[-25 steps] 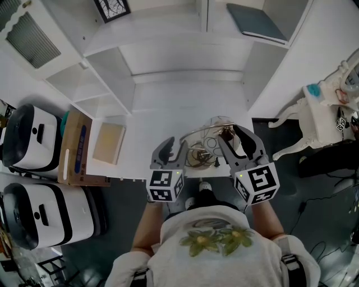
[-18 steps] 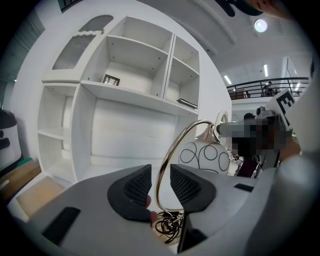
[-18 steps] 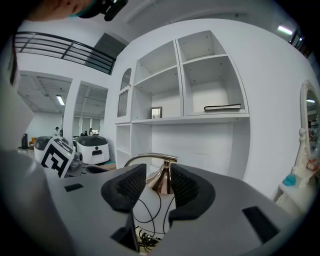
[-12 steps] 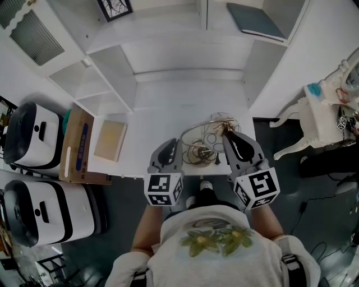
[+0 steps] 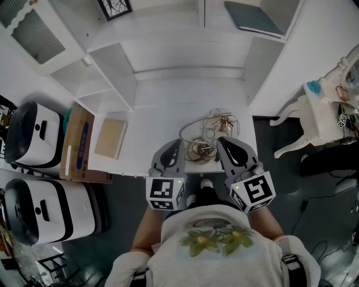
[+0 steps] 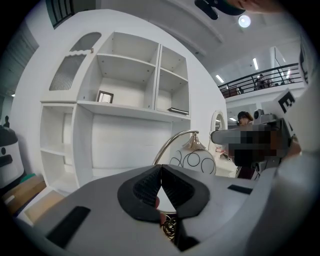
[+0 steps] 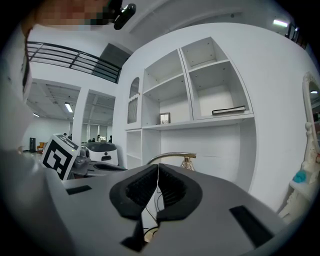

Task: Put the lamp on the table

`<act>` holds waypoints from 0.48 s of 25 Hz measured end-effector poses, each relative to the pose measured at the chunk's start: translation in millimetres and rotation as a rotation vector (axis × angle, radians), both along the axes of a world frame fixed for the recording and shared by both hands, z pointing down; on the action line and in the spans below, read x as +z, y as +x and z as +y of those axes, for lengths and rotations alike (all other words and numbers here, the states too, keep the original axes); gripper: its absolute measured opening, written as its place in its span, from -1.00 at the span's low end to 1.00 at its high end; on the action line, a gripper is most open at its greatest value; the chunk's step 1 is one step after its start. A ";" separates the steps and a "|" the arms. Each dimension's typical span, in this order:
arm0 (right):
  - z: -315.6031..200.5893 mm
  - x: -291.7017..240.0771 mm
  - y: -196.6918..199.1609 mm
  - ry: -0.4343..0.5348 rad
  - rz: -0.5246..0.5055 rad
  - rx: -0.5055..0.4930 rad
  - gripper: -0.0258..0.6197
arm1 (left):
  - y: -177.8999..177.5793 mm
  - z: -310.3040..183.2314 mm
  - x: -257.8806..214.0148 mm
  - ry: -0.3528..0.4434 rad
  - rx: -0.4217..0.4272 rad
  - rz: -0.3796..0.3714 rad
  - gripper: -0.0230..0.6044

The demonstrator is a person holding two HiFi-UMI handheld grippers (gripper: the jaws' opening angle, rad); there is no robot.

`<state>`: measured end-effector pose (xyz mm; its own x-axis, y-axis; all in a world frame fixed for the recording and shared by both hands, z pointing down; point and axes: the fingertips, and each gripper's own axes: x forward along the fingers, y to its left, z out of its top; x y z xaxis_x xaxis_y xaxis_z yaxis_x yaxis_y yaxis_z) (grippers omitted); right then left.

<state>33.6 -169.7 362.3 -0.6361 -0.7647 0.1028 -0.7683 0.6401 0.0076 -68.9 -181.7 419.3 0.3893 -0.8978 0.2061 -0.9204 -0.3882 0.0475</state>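
Observation:
The lamp [image 5: 208, 137] stands on the white table [image 5: 168, 106] close to its front edge: a curved gold arm, a clear shade with black swirls, a wire base. In the left gripper view the lamp's arm [image 6: 172, 142] rises just beyond my left gripper [image 6: 161, 169]. In the head view my left gripper [image 5: 173, 147] sits just left of the lamp base and my right gripper [image 5: 221, 141] just right of it. Both sets of jaws have just been closing and now meet with nothing gripped. In the right gripper view, the gold arm [image 7: 170, 156] shows past my right gripper [image 7: 158, 171].
White shelving [image 5: 106, 73] wraps the table's back and left; a framed picture [image 5: 112, 8] and a dark book [image 5: 252, 18] lie on its shelves. A wooden board [image 5: 109, 139] and a cardboard box [image 5: 76, 147] are at left, two white appliances [image 5: 33, 140] beyond. A white side table [image 5: 322, 115] stands right.
Both grippers stood open on either side of the lamp; they have shut and drawn back toward the table's front edge. The lamp stays where it was on the table.

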 end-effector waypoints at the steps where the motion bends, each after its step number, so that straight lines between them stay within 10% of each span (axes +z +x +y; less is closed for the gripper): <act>1: 1.9 2.0 -0.7 -0.006 0.005 -0.002 -0.82 | 2.3 1.5 -0.4 0.002 0.004 -0.002 -0.83; 12: 14.4 16.7 -8.4 -0.051 0.052 -0.025 -0.82 | 16.7 10.7 -1.4 0.001 0.037 0.002 -0.83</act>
<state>25.2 -155.3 379.0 -0.6480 -0.7414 0.1746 -0.7512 0.6599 0.0145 -52.2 -171.0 417.9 0.4230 -0.8828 0.2043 -0.9051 -0.4224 0.0486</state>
